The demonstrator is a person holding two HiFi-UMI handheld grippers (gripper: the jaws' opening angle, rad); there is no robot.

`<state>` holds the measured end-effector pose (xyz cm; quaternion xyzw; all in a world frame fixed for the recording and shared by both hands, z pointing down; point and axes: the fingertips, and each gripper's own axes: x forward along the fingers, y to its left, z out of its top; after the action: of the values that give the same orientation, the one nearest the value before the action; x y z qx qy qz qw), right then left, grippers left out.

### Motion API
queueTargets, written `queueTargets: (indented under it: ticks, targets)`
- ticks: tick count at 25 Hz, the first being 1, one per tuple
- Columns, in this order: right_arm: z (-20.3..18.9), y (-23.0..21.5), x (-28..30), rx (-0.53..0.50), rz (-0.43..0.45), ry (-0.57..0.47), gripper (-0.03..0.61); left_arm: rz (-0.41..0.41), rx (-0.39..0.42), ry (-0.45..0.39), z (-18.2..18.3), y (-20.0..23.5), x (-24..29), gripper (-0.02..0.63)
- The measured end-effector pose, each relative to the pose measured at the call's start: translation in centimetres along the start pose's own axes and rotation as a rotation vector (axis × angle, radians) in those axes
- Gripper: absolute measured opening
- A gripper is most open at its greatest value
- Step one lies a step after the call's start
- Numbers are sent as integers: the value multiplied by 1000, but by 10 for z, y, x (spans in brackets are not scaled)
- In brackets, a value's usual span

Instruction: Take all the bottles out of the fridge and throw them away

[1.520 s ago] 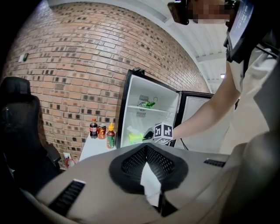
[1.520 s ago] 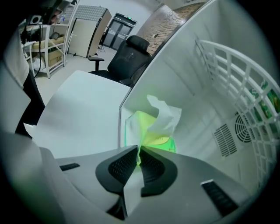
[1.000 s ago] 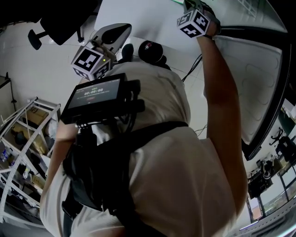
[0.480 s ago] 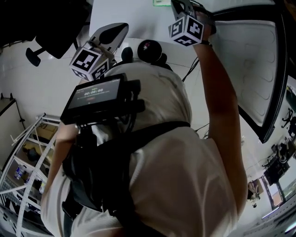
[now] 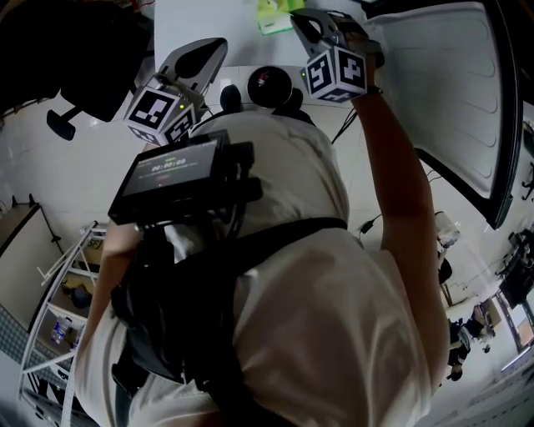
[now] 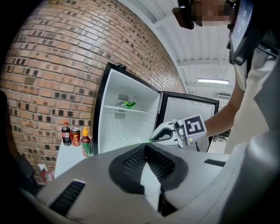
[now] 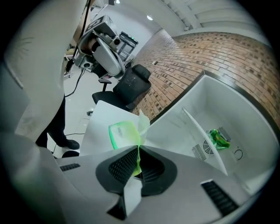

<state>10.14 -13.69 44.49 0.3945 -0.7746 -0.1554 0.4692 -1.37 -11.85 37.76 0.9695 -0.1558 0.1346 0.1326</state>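
My right gripper (image 7: 139,148) is shut on a flattened, see-through green plastic bottle (image 7: 124,134), held up in front of the open fridge (image 7: 227,109). In the head view that green bottle (image 5: 275,15) shows at the top edge, ahead of the right gripper (image 5: 299,18). A second crumpled green bottle (image 6: 128,104) lies on the fridge's upper shelf, also visible as the green bottle (image 7: 219,139) in the right gripper view. My left gripper (image 6: 147,146) points at the fridge with its jaws together and nothing between them. The right gripper (image 6: 160,135) shows beyond it.
The fridge door (image 6: 188,111) stands wide open on the right. On a white table (image 6: 70,157) left of the fridge stand a cola bottle (image 6: 65,132), a can (image 6: 75,136) and a red sauce bottle (image 6: 85,142). A brick wall is behind, and a black office chair (image 7: 131,85) is nearby.
My right gripper has drawn back from the fridge and leftwards in the head view, bringing the green bottle into sight. The left gripper has barely moved.
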Motion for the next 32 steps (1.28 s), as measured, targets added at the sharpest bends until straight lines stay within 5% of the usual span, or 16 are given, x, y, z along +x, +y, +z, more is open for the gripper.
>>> queueTargets:
  ticks: [15, 32]
  targets:
    - [12, 69, -47, 121, 40, 21, 9, -117, 15, 35, -10, -16, 5, 2]
    - [17, 146, -85, 290, -20, 140, 9, -390, 109, 117, -31, -55, 9, 1]
